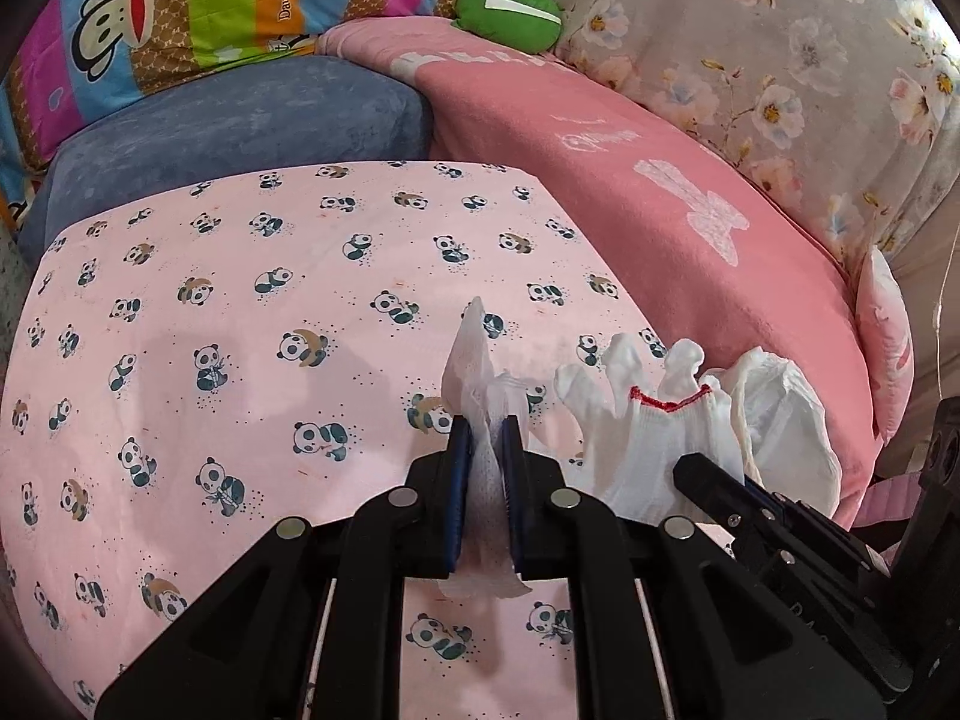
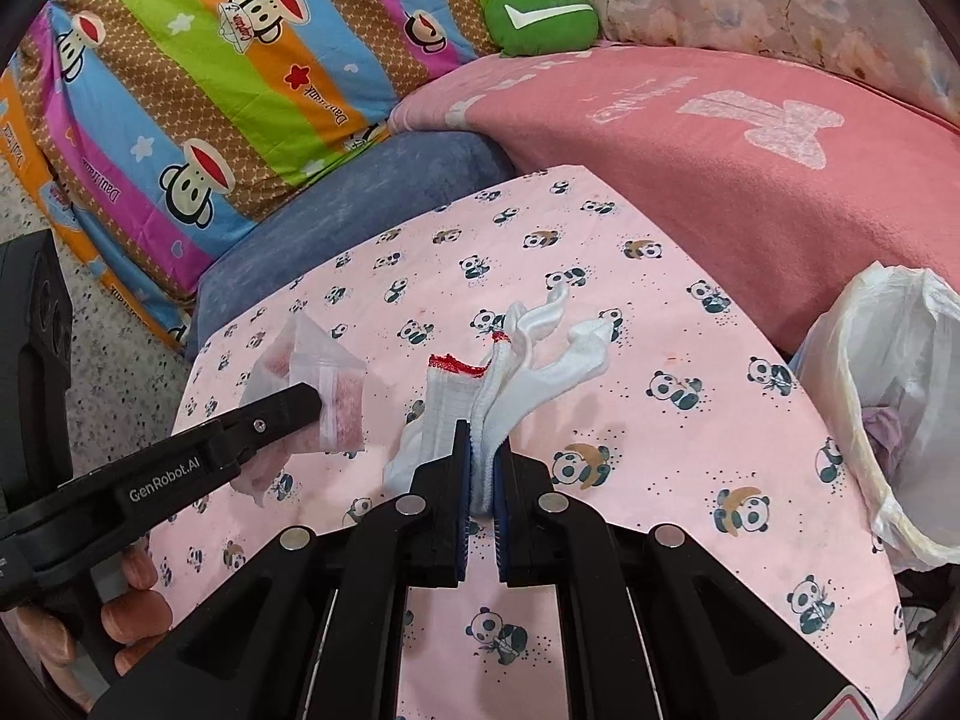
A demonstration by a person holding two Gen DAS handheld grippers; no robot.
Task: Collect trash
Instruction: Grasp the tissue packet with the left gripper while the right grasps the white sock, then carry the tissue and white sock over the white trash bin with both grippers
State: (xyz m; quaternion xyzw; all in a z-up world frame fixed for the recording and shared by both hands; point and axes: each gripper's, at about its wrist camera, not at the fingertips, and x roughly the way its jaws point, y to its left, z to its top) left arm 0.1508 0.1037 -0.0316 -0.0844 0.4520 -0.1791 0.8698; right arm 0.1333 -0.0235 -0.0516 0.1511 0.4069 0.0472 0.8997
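A: Left gripper point(image 1: 485, 426) — status?
B: Clamped on a crumpled white tissue point(image 1: 474, 360); pads nearly together, tissue sticking up above the fingertips and hanging out below them. Held above the panda-print pink cloth point(image 1: 240, 312), not resting on it

A: Right gripper point(image 2: 483, 450)?
B: Pinched almost fully closed on a white glove point(image 2: 510, 372) with a red-stitched cuff; glove fingers splayed forward past the fingertips, cuff edge upright just left of the jaws. Also clear of the cloth

A: Relative position of the two loads?
B: Side by side, near each other, no contact visible. From the right wrist view, tissue to the left of the glove, with the left gripper's black finger across it

A: Trash receptacle?
B: Bin lined with a white plastic bag point(image 2: 888, 396) at the right edge of the cloth, mouth open, something pale purple inside; contents otherwise unclear

A: Surroundings?
B: Blue cushion point(image 1: 240, 120) behind the cloth, pink blanket point(image 1: 660, 192) to the right, striped cartoon-monkey pillow point(image 2: 240, 90) and green cushion point(image 2: 540, 18) at the back. Fingers of a hand point(image 2: 132, 606) visible on the left gripper's handle, lower left of the right wrist view
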